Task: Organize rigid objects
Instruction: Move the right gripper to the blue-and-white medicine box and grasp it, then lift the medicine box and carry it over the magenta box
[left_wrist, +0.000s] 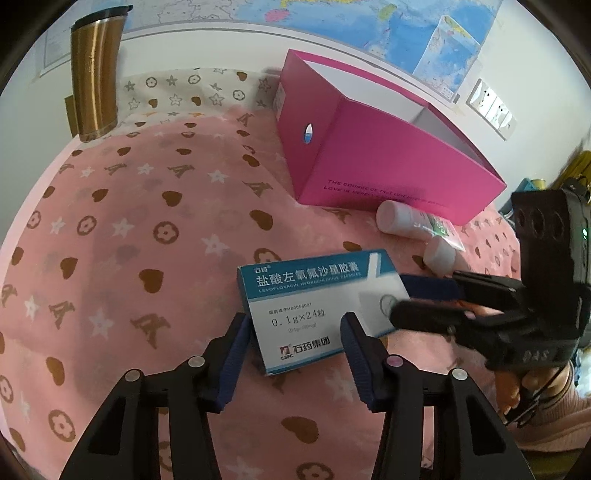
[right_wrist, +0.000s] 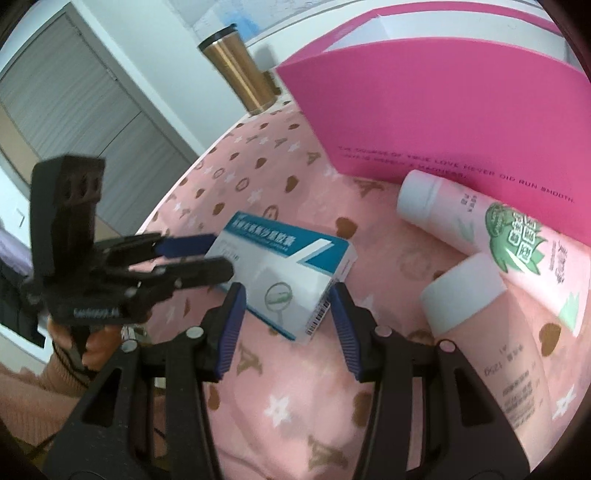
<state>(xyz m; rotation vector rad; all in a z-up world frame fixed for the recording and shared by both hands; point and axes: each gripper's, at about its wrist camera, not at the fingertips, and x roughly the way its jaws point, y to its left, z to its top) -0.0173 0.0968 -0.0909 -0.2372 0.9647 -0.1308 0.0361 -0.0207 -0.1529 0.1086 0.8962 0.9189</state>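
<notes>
Both my hand-held grippers, left (left_wrist: 295, 332) and right (right_wrist: 286, 306), look closed on one medicine box (left_wrist: 317, 306); opposing pulls could crush it, I think.

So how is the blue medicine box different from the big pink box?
The medicine box is small, flat, closed, and blue and white; the pink box is much bigger, stands tall, and is open on top. The medicine box lies between both grippers; the pink box stands untouched behind it. Both sit on the pink patterned cloth.

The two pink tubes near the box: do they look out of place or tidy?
The two pink tubes lie on their sides, crossing at different angles beside the open magenta box, not in it. No spill or damage shows.
</notes>
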